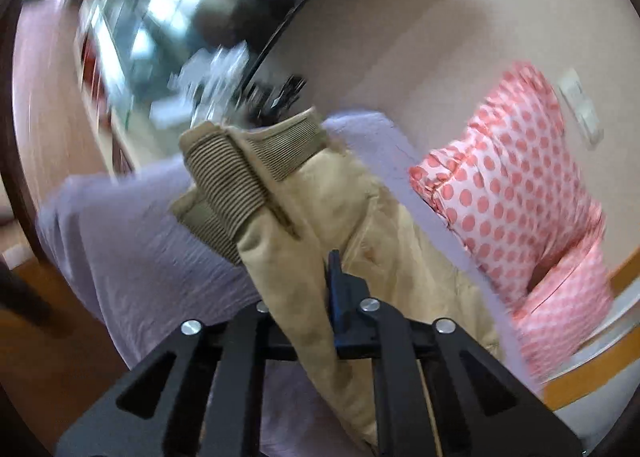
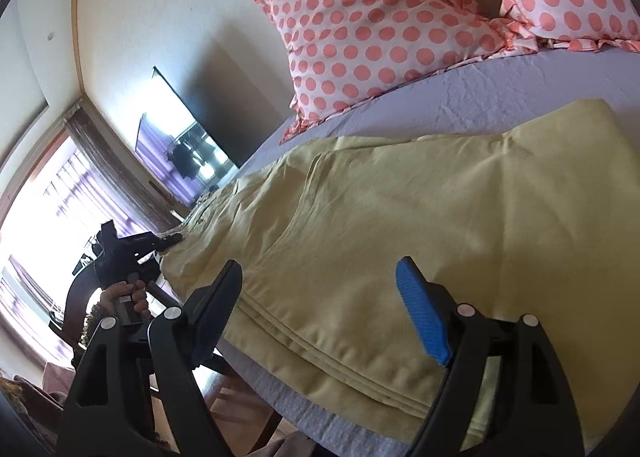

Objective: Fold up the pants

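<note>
Pale yellow-beige pants (image 2: 400,217) lie across a lavender bed sheet (image 2: 520,85), legs stacked, the seams running along the bed's near edge. My left gripper (image 1: 320,277) is shut on the pants' waist end (image 1: 304,217), with the ribbed elastic waistband (image 1: 228,185) lifted and folded over in front of it. The left gripper also shows in the right wrist view (image 2: 168,243), gripping the pants' far end. My right gripper (image 2: 320,289) is open and empty just above the pants' near edge, its blue pad (image 2: 420,313) on the right.
Two pink polka-dot pillows (image 2: 380,25) lie at the head of the bed. A dark television (image 2: 192,137) and a bright window (image 2: 48,209) stand beyond the bed's left side. A wooden floor (image 1: 60,317) lies below the bed edge.
</note>
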`<state>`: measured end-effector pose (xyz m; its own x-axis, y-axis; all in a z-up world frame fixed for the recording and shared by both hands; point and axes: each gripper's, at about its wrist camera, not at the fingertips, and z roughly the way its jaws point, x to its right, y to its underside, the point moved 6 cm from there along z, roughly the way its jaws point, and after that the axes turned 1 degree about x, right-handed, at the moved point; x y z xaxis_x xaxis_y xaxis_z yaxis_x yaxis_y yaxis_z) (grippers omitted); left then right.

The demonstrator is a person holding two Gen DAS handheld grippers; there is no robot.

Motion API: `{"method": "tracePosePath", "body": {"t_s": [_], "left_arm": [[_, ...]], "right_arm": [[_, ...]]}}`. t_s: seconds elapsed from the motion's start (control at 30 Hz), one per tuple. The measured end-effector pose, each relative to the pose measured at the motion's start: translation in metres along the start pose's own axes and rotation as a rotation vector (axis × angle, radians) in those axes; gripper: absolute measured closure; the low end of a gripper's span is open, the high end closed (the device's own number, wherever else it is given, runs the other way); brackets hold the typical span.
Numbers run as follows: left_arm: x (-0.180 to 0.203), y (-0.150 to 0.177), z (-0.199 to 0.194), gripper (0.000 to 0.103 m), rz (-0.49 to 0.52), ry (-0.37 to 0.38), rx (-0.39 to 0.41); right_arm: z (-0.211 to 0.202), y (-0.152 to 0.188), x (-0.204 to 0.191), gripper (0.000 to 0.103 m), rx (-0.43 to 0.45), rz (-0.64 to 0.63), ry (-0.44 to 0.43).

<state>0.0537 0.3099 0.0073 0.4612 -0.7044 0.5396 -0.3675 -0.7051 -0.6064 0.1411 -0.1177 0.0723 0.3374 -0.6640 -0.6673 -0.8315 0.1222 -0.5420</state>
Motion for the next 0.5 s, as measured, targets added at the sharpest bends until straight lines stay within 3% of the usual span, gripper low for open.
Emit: {"method": "tracePosePath", "body": {"t_s": [0.13,0.23,0.37,0.4,0.5], "left_arm": [[0.088,-0.009,-0.028,0.096,0.263,0.071,0.081],[0.18,0.012,-0.044,0.096,0.487,0.189,0.1],[0.292,0.097,-0.06,0.095,0.81,0.418,0.056],[0.314,0.135,-0.058,0.094,0.917,0.465,0.024],[0.332,0.233,-0.041,0.094,1.159,0.53,-0.107]], "right_arm": [[-0.022,-0.01,0.014,0.022,0.081,0.022,0.027],[-0.048,-0.019,0.037,0.022,0.168,0.063,0.071],[-0.092,-0.03,0.073,0.022,0.284,0.137,0.155],[-0.101,-0.031,0.081,0.022,0.306,0.153,0.173],[-0.128,-0.03,0.107,0.022,0.368,0.225,0.217]]}}
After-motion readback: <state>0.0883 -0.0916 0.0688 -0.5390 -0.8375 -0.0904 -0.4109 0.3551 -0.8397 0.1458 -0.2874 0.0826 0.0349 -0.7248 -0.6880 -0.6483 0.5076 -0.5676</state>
